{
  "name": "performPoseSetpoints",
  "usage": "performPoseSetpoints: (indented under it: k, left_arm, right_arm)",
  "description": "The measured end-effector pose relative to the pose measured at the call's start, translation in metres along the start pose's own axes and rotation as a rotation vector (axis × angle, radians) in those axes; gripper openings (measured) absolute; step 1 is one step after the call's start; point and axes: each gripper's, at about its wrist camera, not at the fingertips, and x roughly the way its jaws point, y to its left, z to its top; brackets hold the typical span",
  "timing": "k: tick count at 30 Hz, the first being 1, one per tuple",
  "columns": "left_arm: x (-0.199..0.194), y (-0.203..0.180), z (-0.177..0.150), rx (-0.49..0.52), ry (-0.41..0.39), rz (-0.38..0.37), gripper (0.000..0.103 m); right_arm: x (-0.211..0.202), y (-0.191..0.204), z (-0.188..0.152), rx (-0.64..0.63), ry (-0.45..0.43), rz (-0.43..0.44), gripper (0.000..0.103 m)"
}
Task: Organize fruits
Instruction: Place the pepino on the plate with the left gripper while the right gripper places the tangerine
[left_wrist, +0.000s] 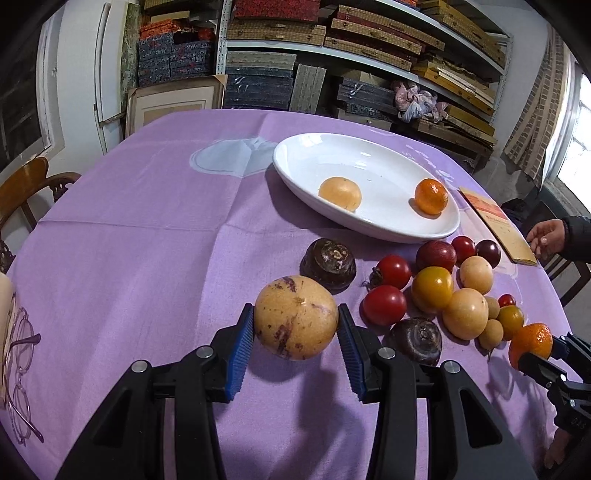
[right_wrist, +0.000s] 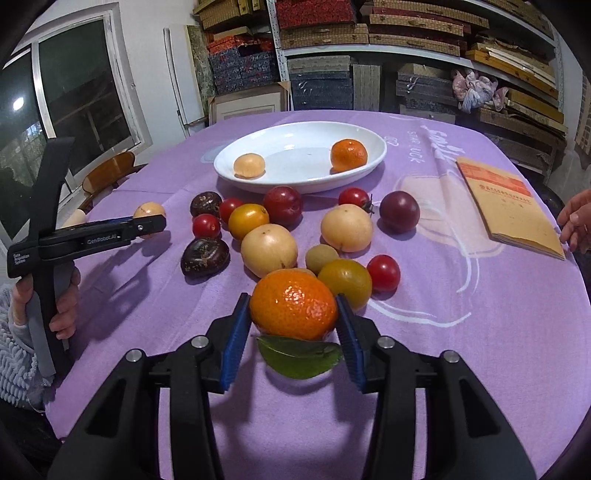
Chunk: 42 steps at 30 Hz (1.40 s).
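Right now I have both jaws closed on fruit: the left gripper (left_wrist: 295, 334) holds a speckled yellow melon (left_wrist: 295, 317) between its blue pads (left_wrist: 240, 358), and the right gripper (right_wrist: 294, 326) pinches a tangerine (right_wrist: 293, 304) with a green leaf (right_wrist: 299, 356) trailing under it. The white plate (right_wrist: 373, 162) sits further back on the purple worktop (right_wrist: 480, 332), already carrying a pale round fruit (right_wrist: 249, 166) and another tangerine (right_wrist: 349, 155), and the loose pile of tomatoes (right_wrist: 384, 272), plums (right_wrist: 399, 211) and pale fruits lies between me and it. My worry is the round melon slipping out, since the pads seem to touch only its sides, and a low carry could knock the pile rolling. Squeezing the tangerine harder might bruise it
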Motion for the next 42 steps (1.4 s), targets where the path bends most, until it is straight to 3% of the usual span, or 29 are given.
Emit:
performPoseSetpoints:
  k: [7, 16, 21, 28, 30, 33, 37, 39, 42]
  left_arm:
    - [0.008, -0.019, 0.061, 0.069, -0.042, 0.028, 0.045]
    - [0.073, -0.036, 0.132, 0.082, -0.006, 0.035, 0.045]
    - [0.114, -0.037, 0.150, 0.067, 0.052, 0.028, 0.045]
    - [0.145, -0.033, 0.148, 0.060, 0.100, 0.030, 0.046]
    - [0.142, -0.032, 0.147, 0.065, 0.090, 0.043, 0.046]
    - [0.128, -0.030, 0.149, 0.054, 0.066, 0.049, 0.057]
    - [0.090, -0.020, 0.149, 0.034, 0.013, 0.058, 0.058]
    - [0.066, -0.012, 0.143, 0.022, -0.011, 0.069, 0.060]
    - [0.035, 0.000, 0.121, -0.005, -0.036, 0.086, 0.066]
  right_arm:
    - [0.000, 0.006, 0.060, -0.065, -0.051, -0.032, 0.045]
    - [0.086, -0.001, 0.143, -0.080, 0.043, -0.040, 0.045]
    - [0.129, -0.005, 0.158, -0.094, 0.108, -0.044, 0.045]
    - [0.151, -0.005, 0.154, -0.135, 0.128, -0.080, 0.046]
    - [0.149, -0.007, 0.154, -0.134, 0.114, -0.090, 0.047]
    - [0.135, -0.010, 0.156, -0.120, 0.082, -0.079, 0.048]
    - [0.086, -0.015, 0.154, -0.079, -0.021, -0.064, 0.051]
    - [0.056, -0.020, 0.144, -0.053, -0.090, -0.071, 0.068]
    - [0.018, -0.026, 0.114, -0.038, -0.174, -0.113, 0.080]
